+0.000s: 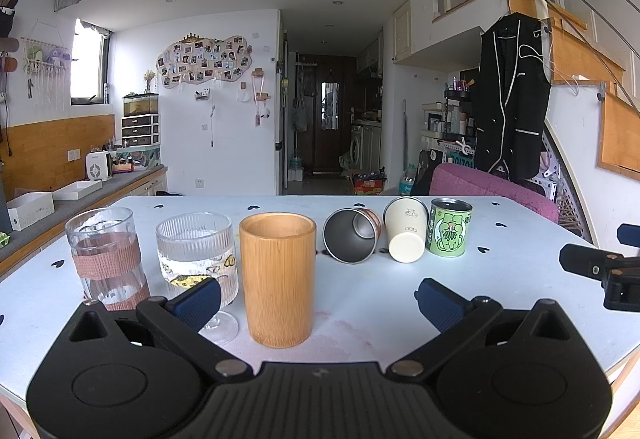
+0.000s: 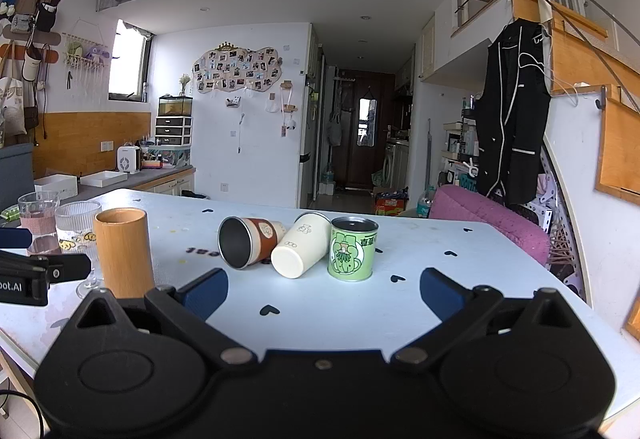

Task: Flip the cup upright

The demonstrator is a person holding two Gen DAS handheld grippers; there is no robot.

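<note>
Two cups lie on their sides on the pale blue table (image 2: 440,263). A steel cup with a brown sleeve (image 2: 248,241) (image 1: 352,235) has its mouth toward me. A cream cup (image 2: 300,249) (image 1: 406,229) lies with its base toward me, leaning against a green tin (image 2: 352,249) (image 1: 449,227). My left gripper (image 1: 318,301) is open and empty, just in front of an upright bamboo cup (image 1: 278,279) (image 2: 124,251). My right gripper (image 2: 324,293) is open and empty, a short way before the tipped cups.
A ribbed stemmed glass (image 1: 196,259) and a tall glass with a pink band (image 1: 106,255) stand at the left. A pink chair (image 2: 488,223) sits behind the table's far right edge. A counter (image 1: 80,199) runs along the left wall.
</note>
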